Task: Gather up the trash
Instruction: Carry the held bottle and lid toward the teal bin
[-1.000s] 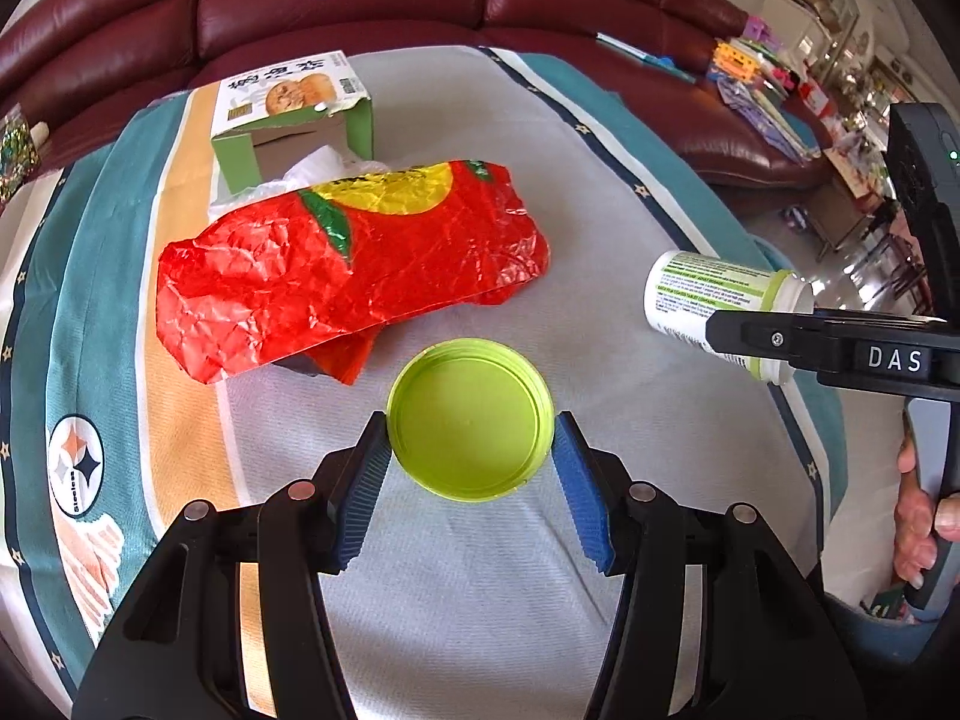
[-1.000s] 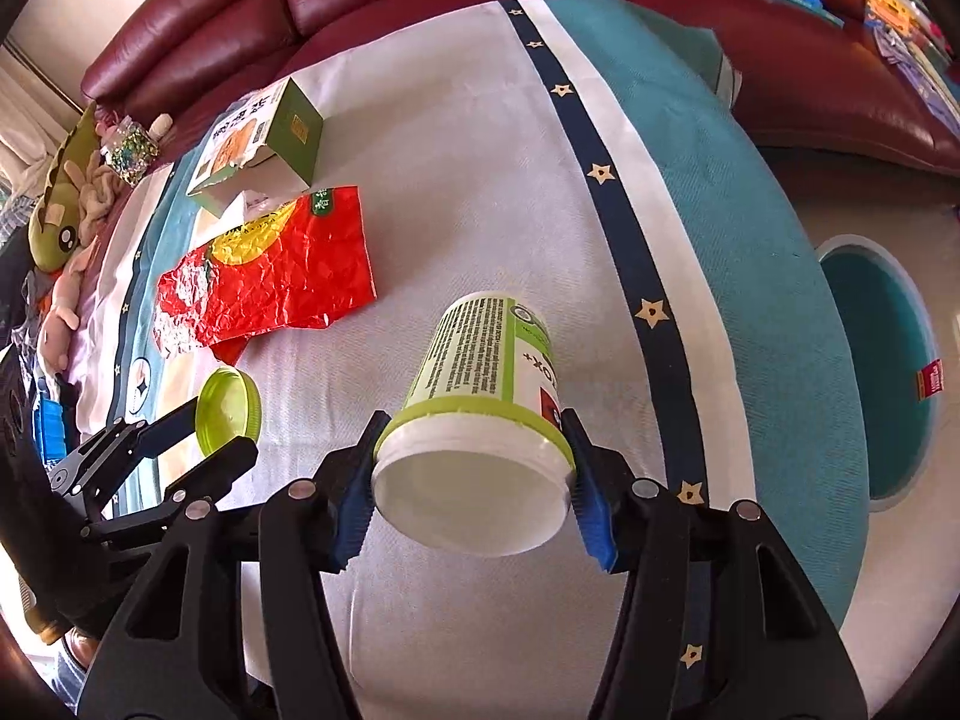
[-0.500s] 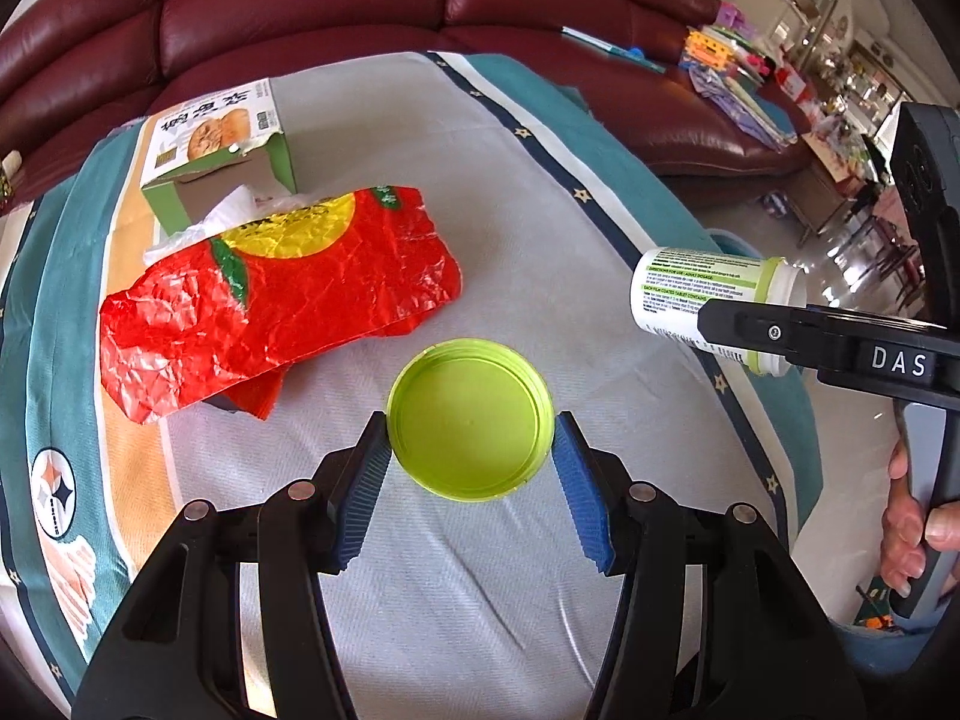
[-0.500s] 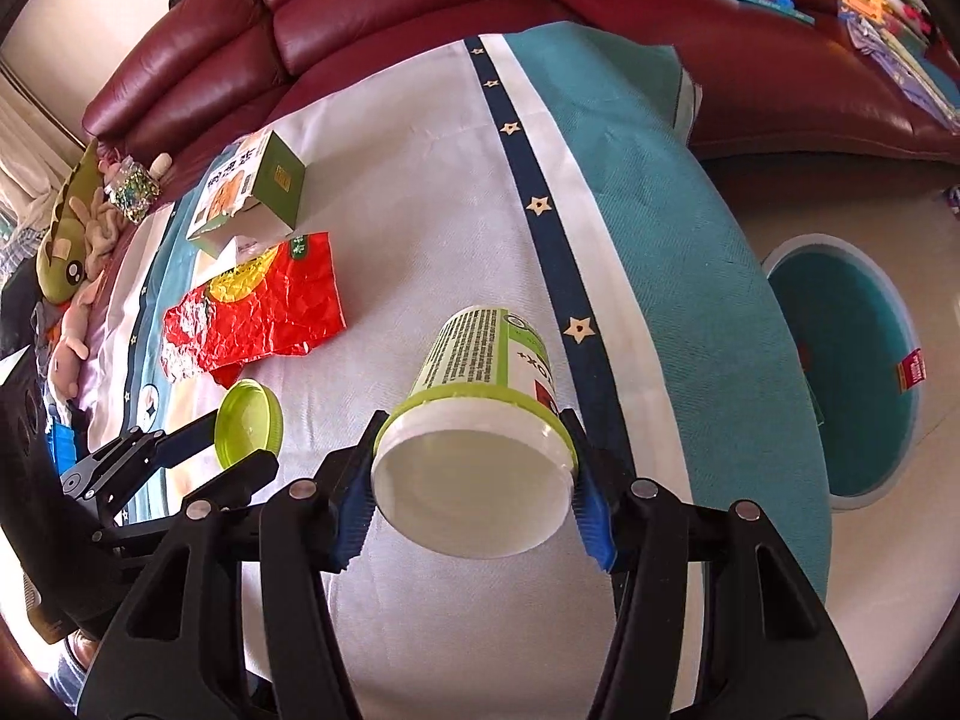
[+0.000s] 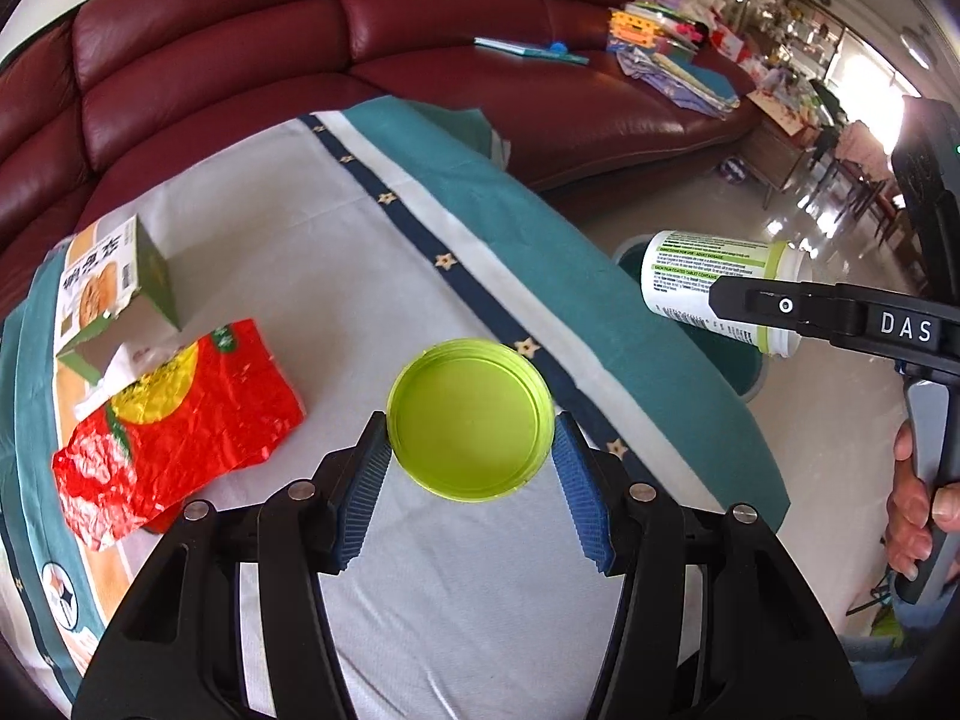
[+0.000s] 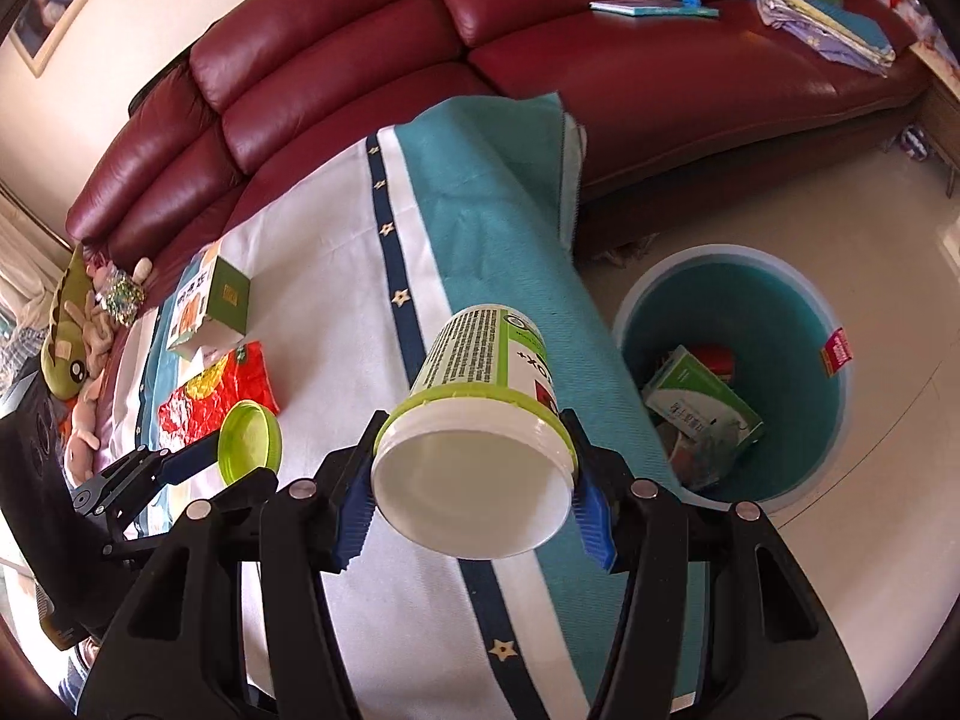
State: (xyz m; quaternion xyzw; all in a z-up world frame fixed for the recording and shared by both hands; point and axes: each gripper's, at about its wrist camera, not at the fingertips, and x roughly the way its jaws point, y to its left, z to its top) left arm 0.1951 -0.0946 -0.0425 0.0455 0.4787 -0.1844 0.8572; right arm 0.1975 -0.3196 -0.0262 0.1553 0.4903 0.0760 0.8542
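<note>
My left gripper [image 5: 471, 450] is shut on a lime-green round lid [image 5: 470, 419] and holds it above the cloth-covered table [image 5: 312, 252]. My right gripper [image 6: 474, 474] is shut on a white and green plastic bottle [image 6: 480, 408], held on its side above the table's right edge. The bottle also shows in the left wrist view [image 5: 714, 294], and the lid in the right wrist view [image 6: 249, 441]. A crumpled red foil bag [image 5: 174, 432] and an open green carton [image 5: 114, 288] lie on the table at the left. A teal bin [image 6: 834, 372] stands on the floor to the right.
A dark red leather sofa [image 5: 300, 60] curves behind the table, with books and cloths [image 5: 666, 54] on its right seat. Plush toys [image 6: 78, 324] lie at the far left. The bin holds a green box [image 6: 702, 414] and other trash.
Both grippers have moved right toward the table's right edge with their loads. The red bag and carton have slid left in view. The bin's inside has come into view.
</note>
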